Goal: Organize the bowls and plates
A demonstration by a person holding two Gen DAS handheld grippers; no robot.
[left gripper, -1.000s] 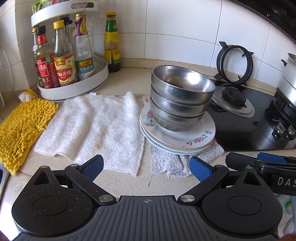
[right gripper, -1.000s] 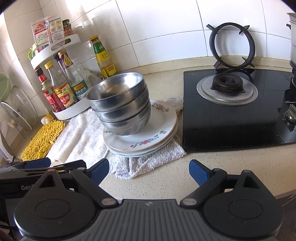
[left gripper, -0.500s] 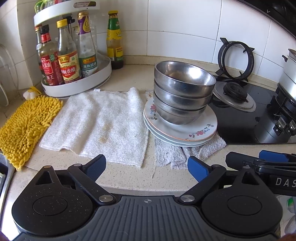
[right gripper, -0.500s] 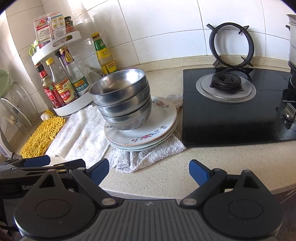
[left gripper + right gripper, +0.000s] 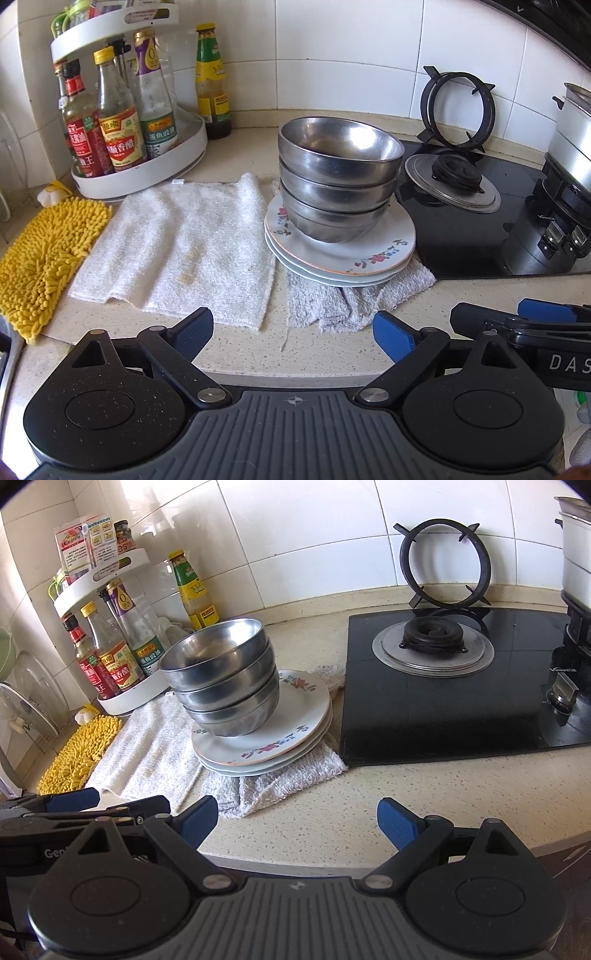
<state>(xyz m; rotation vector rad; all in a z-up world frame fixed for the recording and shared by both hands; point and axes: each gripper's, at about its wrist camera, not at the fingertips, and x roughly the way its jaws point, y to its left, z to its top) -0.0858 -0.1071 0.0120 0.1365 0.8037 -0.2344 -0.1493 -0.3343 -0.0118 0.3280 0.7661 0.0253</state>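
Observation:
Three steel bowls are nested in a stack on a pile of floral plates, which rests on a grey towel. My left gripper is open and empty, at the counter's front edge, short of the stack. My right gripper is open and empty, also at the front edge, to the right of the left one. Neither touches the dishes.
A white towel and a yellow chenille cloth lie left of the stack. A turntable rack of sauce bottles stands at the back left. A black gas hob lies to the right, with a pot at its far right.
Both grippers have drawn back from the stack toward the counter's front edge. The bowls and plates have not moved.

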